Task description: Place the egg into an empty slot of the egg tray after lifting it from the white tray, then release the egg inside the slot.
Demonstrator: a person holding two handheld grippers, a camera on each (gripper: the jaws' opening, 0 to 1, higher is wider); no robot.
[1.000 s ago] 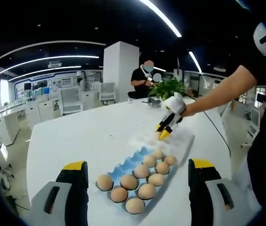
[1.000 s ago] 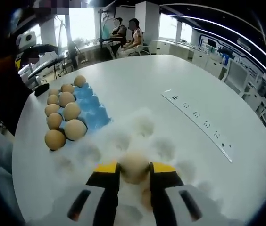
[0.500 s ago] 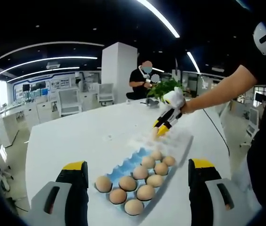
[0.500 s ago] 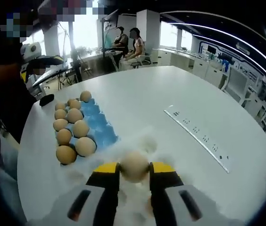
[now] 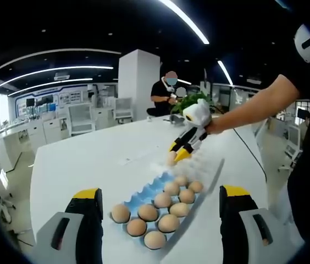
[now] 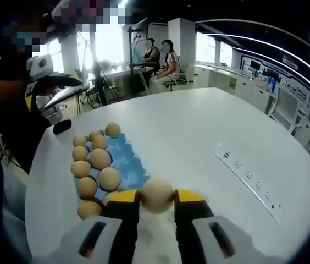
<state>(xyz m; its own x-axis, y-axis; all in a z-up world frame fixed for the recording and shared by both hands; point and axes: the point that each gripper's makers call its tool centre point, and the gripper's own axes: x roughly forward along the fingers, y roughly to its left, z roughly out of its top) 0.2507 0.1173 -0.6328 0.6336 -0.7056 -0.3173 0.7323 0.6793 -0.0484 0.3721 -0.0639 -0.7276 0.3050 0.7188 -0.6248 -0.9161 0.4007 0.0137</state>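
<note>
**Right claw: egg in carry toward blue tray**

Right claw point(image 6: 156, 199), yellow-tipped, clamped on one pale brown egg point(image 6: 156, 194) above the blue moulded egg tray point(image 6: 126, 165). Left claw point(image 5: 160, 204) parted, empty. Advised: centre over a vacant blue slot, lower, then part. Translucent white tray point(image 5: 210, 165) adjoins. Surface point(image 6: 199, 126): white, round. Room: open office, strip lights, seated people.

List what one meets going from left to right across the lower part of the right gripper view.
Blue egg tray with its brown eggs → egg held in the right gripper → strip of power sockets set in the white table.
</note>
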